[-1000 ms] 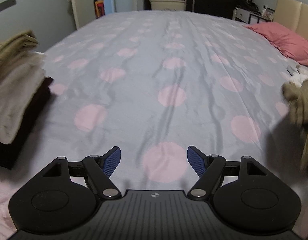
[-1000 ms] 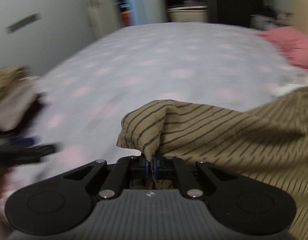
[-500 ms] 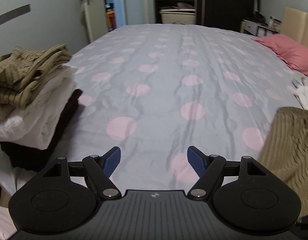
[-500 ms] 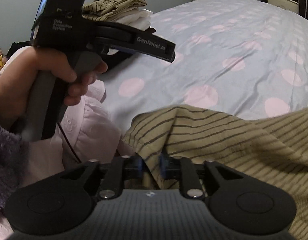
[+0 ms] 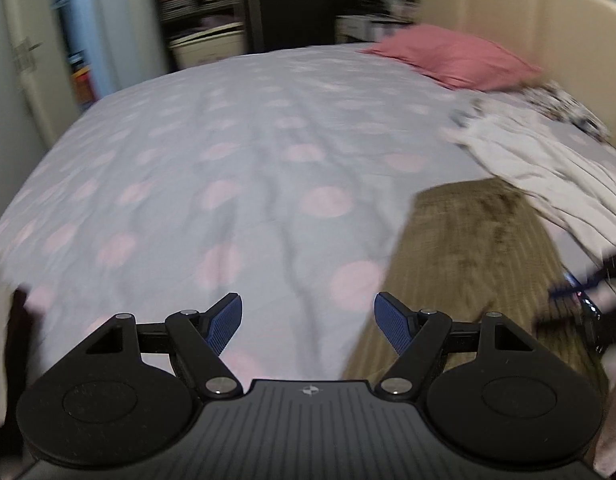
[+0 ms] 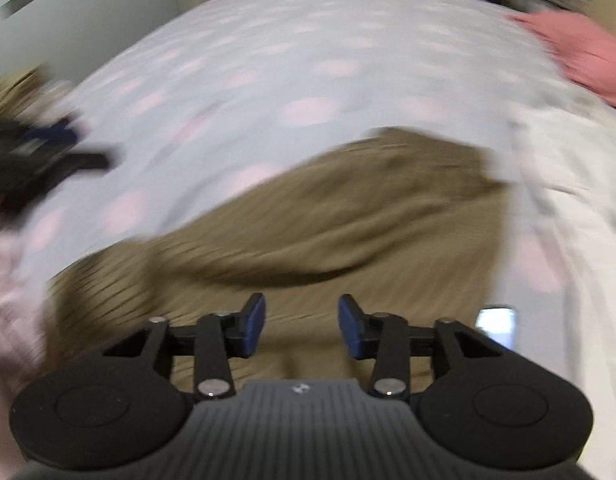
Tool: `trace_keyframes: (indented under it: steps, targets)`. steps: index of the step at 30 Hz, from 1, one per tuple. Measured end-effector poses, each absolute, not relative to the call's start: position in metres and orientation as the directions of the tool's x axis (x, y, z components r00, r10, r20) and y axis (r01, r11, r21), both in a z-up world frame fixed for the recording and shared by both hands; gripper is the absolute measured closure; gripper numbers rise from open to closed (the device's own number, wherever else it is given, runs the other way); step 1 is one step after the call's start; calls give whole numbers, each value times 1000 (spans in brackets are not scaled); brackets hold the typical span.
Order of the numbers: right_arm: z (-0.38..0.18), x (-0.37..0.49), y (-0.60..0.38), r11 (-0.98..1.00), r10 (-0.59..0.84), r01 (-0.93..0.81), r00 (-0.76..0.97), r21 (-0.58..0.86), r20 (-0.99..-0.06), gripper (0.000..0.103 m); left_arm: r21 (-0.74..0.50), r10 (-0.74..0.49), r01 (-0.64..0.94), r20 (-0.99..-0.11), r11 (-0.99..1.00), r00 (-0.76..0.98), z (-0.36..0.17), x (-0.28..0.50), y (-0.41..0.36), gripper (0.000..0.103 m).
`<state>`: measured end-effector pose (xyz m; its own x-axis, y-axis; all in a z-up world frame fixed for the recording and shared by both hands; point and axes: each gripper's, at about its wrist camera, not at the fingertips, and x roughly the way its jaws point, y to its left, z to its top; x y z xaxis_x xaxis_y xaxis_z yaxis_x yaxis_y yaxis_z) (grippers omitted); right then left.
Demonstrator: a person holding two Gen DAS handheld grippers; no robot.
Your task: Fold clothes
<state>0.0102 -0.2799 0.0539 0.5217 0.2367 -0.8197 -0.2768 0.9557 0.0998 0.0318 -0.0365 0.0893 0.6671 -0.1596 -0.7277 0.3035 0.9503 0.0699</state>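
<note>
We see the bed (image 5: 236, 168) filling both views, its grey cover dotted with pink circles and lightly creased down the middle. A beige headboard (image 5: 548, 40) curves along its far right side, with a pink pillow (image 5: 448, 60) lying against it.

On the bed's right part lies the task's garment, an olive striped top (image 6: 348, 208). In the right wrist view it spreads across the lower half of the picture, directly ahead of and under our right tool (image 6: 301, 326), with a fold running across its middle; motion blur hides finer detail. In the left wrist view the same top (image 5: 468, 248) lies to the right of our left tool (image 5: 308, 322), reaching down past the right finger.

A pile of white cloth (image 5: 540, 164) lies beyond the top, touching or overlapping its far edge, near the pillow. A patterned dark-and-white item (image 5: 564, 108) lies behind it by the headboard, too blurred to identify.

Our left tool stands wide apart over bare cover, holding nothing. Our right tool is parted to a middling gap above the top, with no cloth between its blue pads (image 6: 252, 326).

Each tool shows as a dark blur at the edge of the other's view.
</note>
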Motion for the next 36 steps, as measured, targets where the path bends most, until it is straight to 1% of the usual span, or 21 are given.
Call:
trace_keyframes:
  steps: [2, 5, 9, 12, 14, 15, 16, 17, 18, 21, 23, 28, 33, 36]
  targets:
    - [55, 30, -312, 983, 157, -171, 561, 72, -813, 52, 65, -189, 345, -734, 936, 652, 88, 40, -51, 30]
    - [55, 56, -351, 995, 95, -51, 592, 81, -800, 51, 57, -232, 405, -744, 912, 627, 87, 53, -73, 30]
    - [47, 91, -389, 989, 77, 53, 606, 136, -792, 51, 45, -286, 483, -756, 875, 588, 85, 71, -102, 30]
    - [33, 109, -394, 987, 74, 68, 606, 145, -792, 52, 35, -324, 539, -765, 842, 557, 83, 84, -124, 30]
    - [24, 117, -398, 985, 68, 88, 598, 149, -799, 58, 52, -334, 562, -757, 826, 561, 85, 84, -125, 30]
    - [21, 119, -399, 981, 81, 94, 594, 169, -800, 68, 60, -339, 573, -754, 817, 562, 87, 84, -126, 30]
    - [18, 120, -399, 976, 102, 94, 593, 195, -799, 84, 68, -345, 585, -750, 808, 564, 88, 85, -126, 30]
    - [16, 122, -398, 973, 121, 88, 592, 214, -797, 92, 77, -350, 596, -747, 799, 565, 89, 85, -127, 30]
    - [16, 122, -395, 972, 136, 75, 597, 223, -791, 98, 85, -355, 607, -743, 790, 567, 90, 85, -127, 30]
    - [28, 116, -375, 978, 167, -5, 630, 211, -758, 100, 111, -370, 638, -733, 762, 570, 94, 86, -129, 30]
    - [37, 110, -361, 971, 219, -70, 640, 228, -737, 100, 129, -381, 658, -726, 742, 572, 96, 87, -131, 30]
    - [49, 92, -319, 906, 422, -289, 572, 309, -703, 100, 174, -408, 704, -709, 689, 575, 103, 88, -134, 30]
    - [51, 74, -288, 858, 495, -413, 502, 306, -710, 100, 395, -421, 799, -696, 453, 582, 100, 54, -136, 30]
    - [54, 64, -277, 840, 508, -461, 483, 286, -713, 100, 529, -431, 819, -700, 223, 570, 90, 28, -138, 30]
